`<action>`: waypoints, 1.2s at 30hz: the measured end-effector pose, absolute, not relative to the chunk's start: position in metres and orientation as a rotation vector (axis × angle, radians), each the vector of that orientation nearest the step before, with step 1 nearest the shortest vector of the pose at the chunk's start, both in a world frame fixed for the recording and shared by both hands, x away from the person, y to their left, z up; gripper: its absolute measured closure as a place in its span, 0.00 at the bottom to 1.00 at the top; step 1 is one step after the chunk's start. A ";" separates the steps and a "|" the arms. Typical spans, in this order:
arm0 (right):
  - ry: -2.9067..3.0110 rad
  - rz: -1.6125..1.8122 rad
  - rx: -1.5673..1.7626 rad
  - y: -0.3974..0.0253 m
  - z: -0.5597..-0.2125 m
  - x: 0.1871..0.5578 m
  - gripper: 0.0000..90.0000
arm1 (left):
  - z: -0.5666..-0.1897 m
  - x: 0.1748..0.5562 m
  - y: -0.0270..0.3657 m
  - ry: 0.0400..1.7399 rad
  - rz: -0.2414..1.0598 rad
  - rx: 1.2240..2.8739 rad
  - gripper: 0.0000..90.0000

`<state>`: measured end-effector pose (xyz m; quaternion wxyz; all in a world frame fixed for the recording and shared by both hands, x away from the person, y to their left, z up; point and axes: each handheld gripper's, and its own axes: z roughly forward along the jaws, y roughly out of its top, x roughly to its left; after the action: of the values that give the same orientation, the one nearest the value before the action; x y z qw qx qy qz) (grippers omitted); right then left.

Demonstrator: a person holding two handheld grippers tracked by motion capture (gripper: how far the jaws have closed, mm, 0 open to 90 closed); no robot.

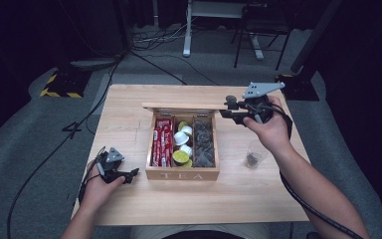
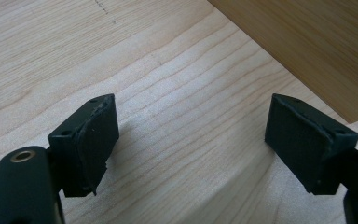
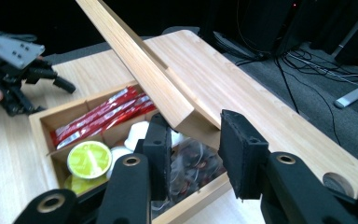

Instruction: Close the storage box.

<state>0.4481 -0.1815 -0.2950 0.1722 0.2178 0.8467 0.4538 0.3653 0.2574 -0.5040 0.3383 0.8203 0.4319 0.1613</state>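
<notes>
our right gripper has its jaws around the right-hand end of the tea box's lid; in the right gripper view the lid's corner sits between the two pads, one pad looks to touch it and the other shows a little gap, so we'd call it closed on the lid but not squeezed hard. in the high view that same right gripper is at the back right corner of the box, lid standing about upright on its back hinges. the relation that matters: the lid's long axis runs left-right along the back edge of the box, and we hold it at one end only, so any swing goes about that hinge line, either further back or forward over the compartments. inside, from our left: red sticks, round capsules with a green-topped one in the middle, dark bags on the right. our left gripper rests on the table just beside the box's front left corner, jaws wide apart and empty; in the left gripper view only bare tabletop lies between them, box wall at upper right. a clear cup stands right of the box, near our right forearm. we judge the right hand the one on the lid; the left is nearer the box front if it needs steadying.
</notes>
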 end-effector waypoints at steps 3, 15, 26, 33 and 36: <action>2.394 1.288 0.610 -0.182 -0.305 0.436 0.71 | -0.504 0.365 0.257 1.126 0.420 2.136 0.20; 2.394 1.251 0.581 -0.182 -0.336 0.404 0.67 | -0.504 0.365 0.257 1.128 0.423 2.138 0.20; 2.399 1.226 0.590 -0.182 -0.361 0.386 0.64 | -0.504 0.365 0.257 1.133 0.425 2.138 0.20; 2.430 1.206 0.601 -0.182 -0.372 0.381 0.64 | -0.504 0.365 0.257 1.135 0.423 2.137 0.20; 2.442 1.209 0.607 -0.183 -0.378 0.379 0.64 | -0.504 0.365 0.257 1.134 0.423 2.138 0.20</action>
<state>0.3792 -0.1826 -0.3779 0.1740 0.2140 0.8615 0.4263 0.3646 0.2570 -0.5038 0.3358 0.8196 0.4349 0.1622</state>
